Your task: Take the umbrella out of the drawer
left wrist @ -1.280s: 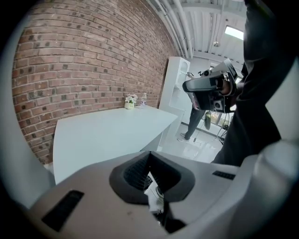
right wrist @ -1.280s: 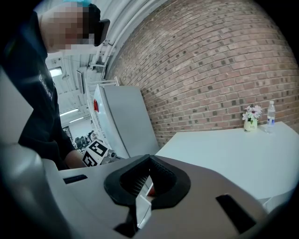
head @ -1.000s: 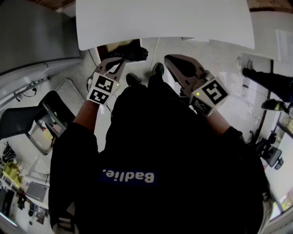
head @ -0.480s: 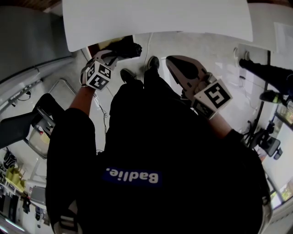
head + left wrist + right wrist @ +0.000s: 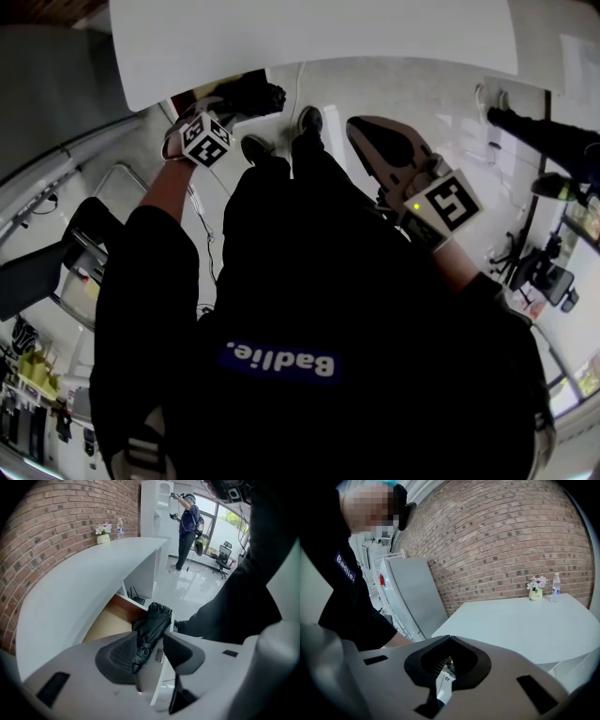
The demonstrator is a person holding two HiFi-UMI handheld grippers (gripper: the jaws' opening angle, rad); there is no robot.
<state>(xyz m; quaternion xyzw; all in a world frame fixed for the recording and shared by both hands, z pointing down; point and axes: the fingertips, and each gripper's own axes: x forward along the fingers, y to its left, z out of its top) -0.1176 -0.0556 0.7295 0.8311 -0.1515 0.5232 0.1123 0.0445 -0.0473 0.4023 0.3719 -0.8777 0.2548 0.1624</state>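
– So, left gripper [image 5: 151, 645] state?
– Released. Jaws are apart and have just been opening. The umbrella [image 5: 151, 625] sits in the gap, centre of its view. The pads aren't clamped on it.
– Contact?
– Can't tell. The umbrella's lower end overlaps one jaw in frame, but there's no squeeze visible.
– Where's the umbrella exactly?
– In the open drawer [image 5: 110, 623], under the white surface [image 5: 84, 583]. It's folded, black, at the drawer's front corner. The top end pokes above the white front panel [image 5: 151, 681]. In the head view it's upper left, a dark bundle just beyond the left gripper.
– Right gripper [image 5: 449, 638]?
– Clenched, tips together, nothing held. In the head view it's right of centre, well apart from the drawer.
– What's in its view?
– It looks across the surface to a brick wall [image 5: 497, 541]. A flowerpot [image 5: 536, 592] and a bottle [image 5: 556, 587] stand side by side on the surface at the right of frame.
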